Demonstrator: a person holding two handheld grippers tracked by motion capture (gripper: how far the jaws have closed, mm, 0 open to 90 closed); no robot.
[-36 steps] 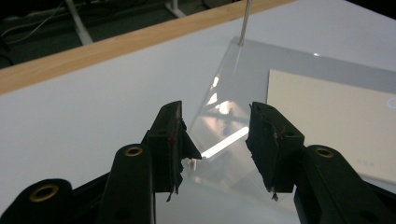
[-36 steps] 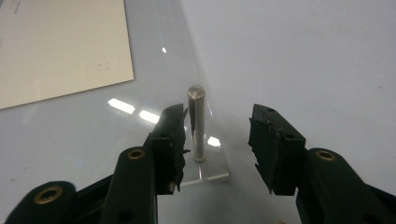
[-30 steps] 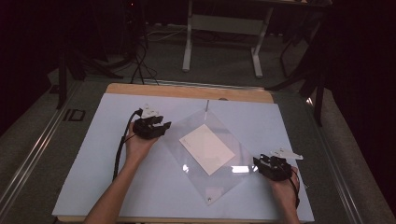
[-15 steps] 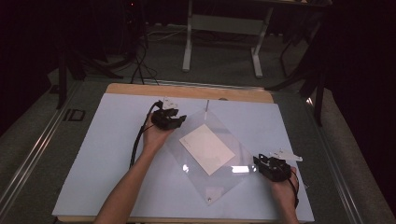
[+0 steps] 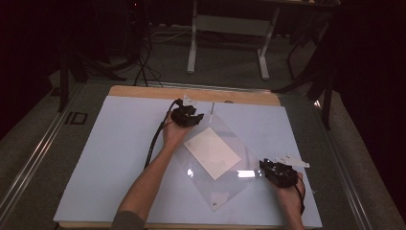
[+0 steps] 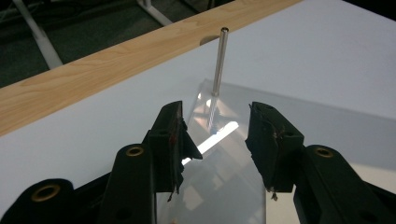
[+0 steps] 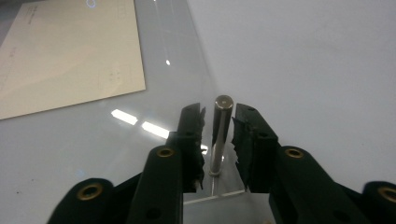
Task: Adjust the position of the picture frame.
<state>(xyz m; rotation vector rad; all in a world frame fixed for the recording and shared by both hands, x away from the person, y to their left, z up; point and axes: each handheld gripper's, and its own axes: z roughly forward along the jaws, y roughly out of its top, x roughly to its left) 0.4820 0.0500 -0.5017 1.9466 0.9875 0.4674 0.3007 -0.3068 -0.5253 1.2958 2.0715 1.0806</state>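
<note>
My left gripper (image 6: pixel 215 140) is spread wide, nothing between its jaws. Dead ahead at 12 o'clock, a short way beyond the fingertips, a thin metal pin (image 6: pixel 218 63) stands upright at the far corner of the clear acrylic sheet (image 6: pixel 280 107); its long axis is vertical, so I judge a straight advance would bring the jaws either side of it. My right gripper (image 7: pixel 215 135) has its jaws close on either side of a second upright pin (image 7: pixel 220 130) at the sheet's 3 o'clock corner; small gaps show, so I cannot tell if it pinches. From above, a paper card (image 5: pixel 212 152) lies under or on the sheet, mid-surface (image 5: pixel 105 153). The left hand (image 5: pixel 176 133) is nearer the far pin.
</note>
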